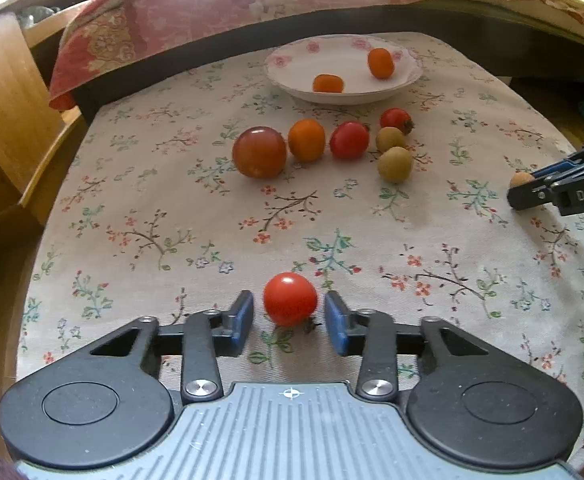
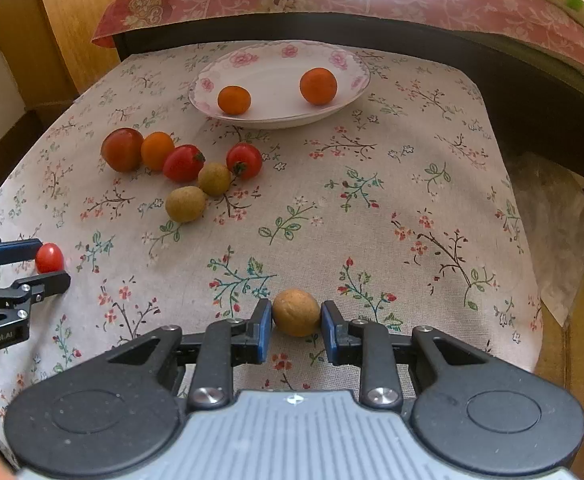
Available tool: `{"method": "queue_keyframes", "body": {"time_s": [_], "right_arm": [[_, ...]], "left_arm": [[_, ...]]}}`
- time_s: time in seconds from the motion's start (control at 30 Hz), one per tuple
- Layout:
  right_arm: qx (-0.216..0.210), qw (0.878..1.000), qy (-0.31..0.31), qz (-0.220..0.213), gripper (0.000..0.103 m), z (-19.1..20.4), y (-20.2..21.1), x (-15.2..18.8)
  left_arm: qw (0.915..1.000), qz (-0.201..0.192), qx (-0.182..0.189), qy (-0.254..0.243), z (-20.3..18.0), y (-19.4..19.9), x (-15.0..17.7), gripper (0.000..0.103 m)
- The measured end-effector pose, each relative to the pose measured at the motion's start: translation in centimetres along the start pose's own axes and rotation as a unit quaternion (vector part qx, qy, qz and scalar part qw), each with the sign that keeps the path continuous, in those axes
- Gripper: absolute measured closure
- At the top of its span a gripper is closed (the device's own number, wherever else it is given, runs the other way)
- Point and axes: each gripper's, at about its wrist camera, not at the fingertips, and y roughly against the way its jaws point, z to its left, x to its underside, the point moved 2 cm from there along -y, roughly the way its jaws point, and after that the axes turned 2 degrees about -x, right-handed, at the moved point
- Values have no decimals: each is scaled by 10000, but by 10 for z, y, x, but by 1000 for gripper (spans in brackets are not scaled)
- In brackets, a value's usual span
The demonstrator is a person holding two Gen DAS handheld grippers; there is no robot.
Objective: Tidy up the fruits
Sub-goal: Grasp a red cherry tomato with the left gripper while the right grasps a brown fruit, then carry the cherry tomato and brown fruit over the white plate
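Left gripper (image 1: 288, 316) brackets a soft, smooth tomato (image 1: 290, 299), pads apart; right gripper (image 2: 295, 322) clamps a firm longan (image 2: 295, 312) across its middle.

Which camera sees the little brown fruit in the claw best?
The right wrist view: the brown fruit sits close and whole between the right claw pads. The left wrist view shows only a sliver at its right edge.

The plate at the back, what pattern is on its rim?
Pink flowers on white around the rim of the plate, clearest in the right wrist view.
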Motion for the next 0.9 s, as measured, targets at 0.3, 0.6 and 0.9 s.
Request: {"method": "queue_keyframes", "body": {"time_s": [0.3, 0.6, 0.9], "right_arm": [[-19, 10000, 39, -26, 74, 1, 1, -2], [-73, 9998, 30, -161, 74, 4, 4, -9], [-132, 9994, 29, -320, 74, 9, 6, -22]], "left_arm": [[10000, 20, 63, 47, 0, 0, -2, 67], [9995, -190, 242, 37, -10, 5, -19, 67], [9986, -427, 325, 28, -19, 4, -43, 67]]}}
